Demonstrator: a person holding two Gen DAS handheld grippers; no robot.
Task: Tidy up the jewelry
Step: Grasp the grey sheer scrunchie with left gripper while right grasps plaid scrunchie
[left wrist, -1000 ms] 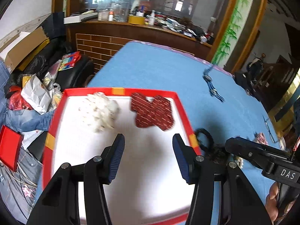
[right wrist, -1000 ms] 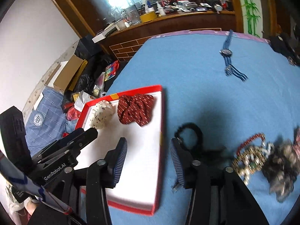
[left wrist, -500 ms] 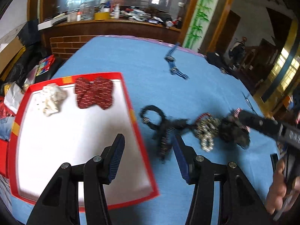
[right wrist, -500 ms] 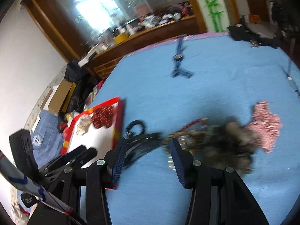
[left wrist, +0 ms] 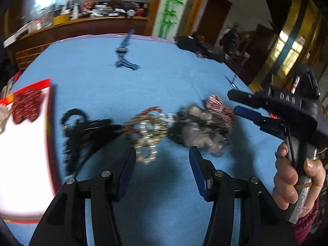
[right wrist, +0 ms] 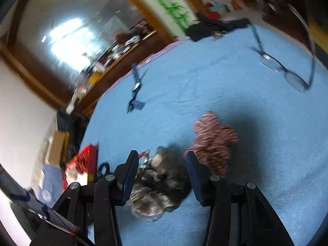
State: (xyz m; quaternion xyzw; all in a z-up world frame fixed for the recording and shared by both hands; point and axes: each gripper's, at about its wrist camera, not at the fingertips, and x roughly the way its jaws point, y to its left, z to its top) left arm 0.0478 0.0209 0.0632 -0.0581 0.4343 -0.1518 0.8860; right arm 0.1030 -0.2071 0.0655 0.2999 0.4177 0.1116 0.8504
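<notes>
**A:** Where the blue cloth (left wrist: 86, 78) is spread over the table, what is seen, taken from the largest thing down?

**B:** A red-rimmed tray (left wrist: 50, 110) is set at the left, with a dark red patterned bow (left wrist: 25, 107) laid on its white floor. A row of pieces is strewn beside it: a black hair tie and clip (left wrist: 82, 127) nearest the tray, then a cluster of pearl and red bead bracelets (left wrist: 146, 132), a grey-and-black fluffy scrunchie (right wrist: 160, 186), and a pink patterned bow (right wrist: 213, 141). Much is blurred.

**A:** How is the scrunchie judged to handle?

**B:** It is judged light, soft and easily squashed, so little force is called for. It is best taken across its bunched middle. The bracelets lie touching it and could be dragged along.

**A:** Where is it placed relative to the tools?

**B:** It is framed between the spread fingers of the right gripper (right wrist: 162, 176), low over the cloth; whether it is touched cannot be told. The jaws are held wide, with nothing pinched. The left gripper (left wrist: 163, 166) is likewise held spread and empty, with the bracelets just ahead of its tips and the scrunchie ahead and to its right.
</notes>
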